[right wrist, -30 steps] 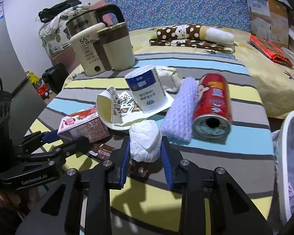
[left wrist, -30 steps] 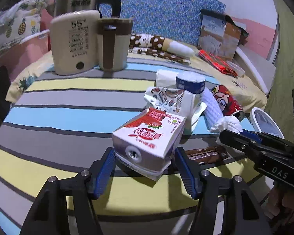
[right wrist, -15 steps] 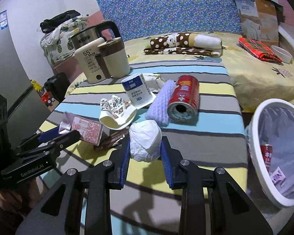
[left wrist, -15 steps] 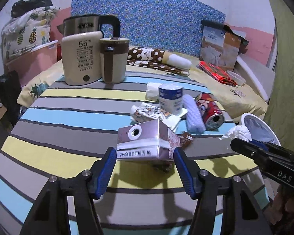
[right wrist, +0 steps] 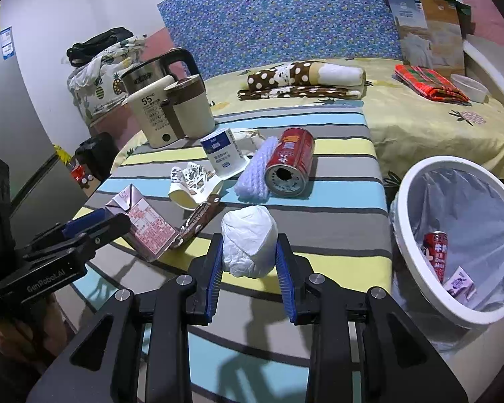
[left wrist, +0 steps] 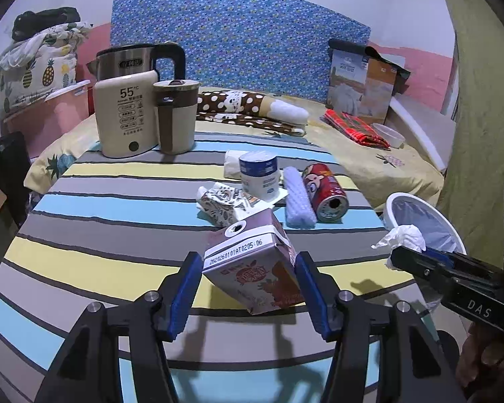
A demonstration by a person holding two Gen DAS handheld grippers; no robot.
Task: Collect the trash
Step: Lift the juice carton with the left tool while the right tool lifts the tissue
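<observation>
My left gripper (left wrist: 245, 278) is shut on a brown and pink milk carton (left wrist: 255, 268) and holds it tilted above the striped table (left wrist: 117, 235). The carton also shows in the right wrist view (right wrist: 141, 221). My right gripper (right wrist: 248, 262) is shut on a crumpled white paper ball (right wrist: 248, 241), lifted near the table's right edge. The ball also shows in the left wrist view (left wrist: 403, 238). A white trash bin (right wrist: 453, 238) with a clear liner stands right of the table, holding a red can and a small carton.
On the table lie a red can (right wrist: 289, 164), a lilac knitted roll (right wrist: 255, 171), a blue-labelled white cup (right wrist: 223, 151), a crushed patterned paper cup (right wrist: 191, 184) and a brown wrapper (right wrist: 198, 218). A kettle (left wrist: 127, 114) and a mug (left wrist: 176, 114) stand at the far left.
Both grippers have risen and pulled back from the table with their loads. The carton has turned in the left gripper. The right gripper has moved toward the bin.
</observation>
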